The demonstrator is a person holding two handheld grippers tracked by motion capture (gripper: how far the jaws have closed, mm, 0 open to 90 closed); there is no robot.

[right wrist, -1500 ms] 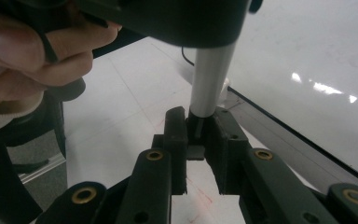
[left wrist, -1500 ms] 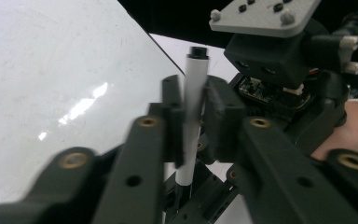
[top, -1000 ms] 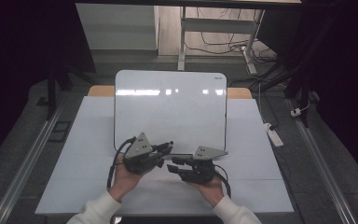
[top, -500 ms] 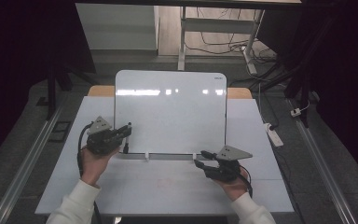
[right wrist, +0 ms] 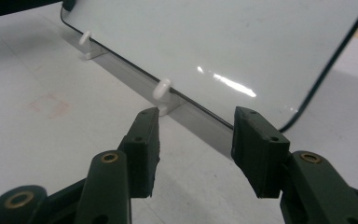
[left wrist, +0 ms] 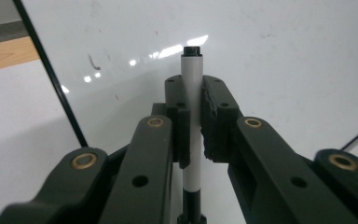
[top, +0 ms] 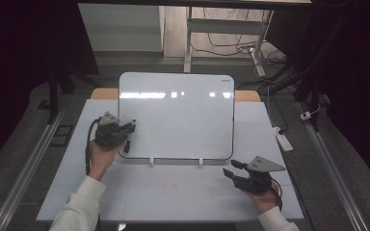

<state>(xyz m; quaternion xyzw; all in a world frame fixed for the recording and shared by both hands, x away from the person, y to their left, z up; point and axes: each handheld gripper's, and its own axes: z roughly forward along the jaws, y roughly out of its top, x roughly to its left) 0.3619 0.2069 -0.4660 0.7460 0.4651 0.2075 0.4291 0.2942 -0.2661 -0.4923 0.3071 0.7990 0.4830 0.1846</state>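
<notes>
The left gripper (top: 125, 129) is clamped on a white marker (left wrist: 190, 102), its pads pressing the barrel from both sides and the dark tip end poking out past them toward the whiteboard (top: 183, 106), so I'd guess writing comes next. The board leans back on the table (top: 173, 192), propped on two small white pegs (right wrist: 161, 89), which keeps its face turned to the person. The right gripper (top: 231, 169) hangs low near the board's lower right corner; its jaws have just been opening and stand apart with nothing between them
</notes>
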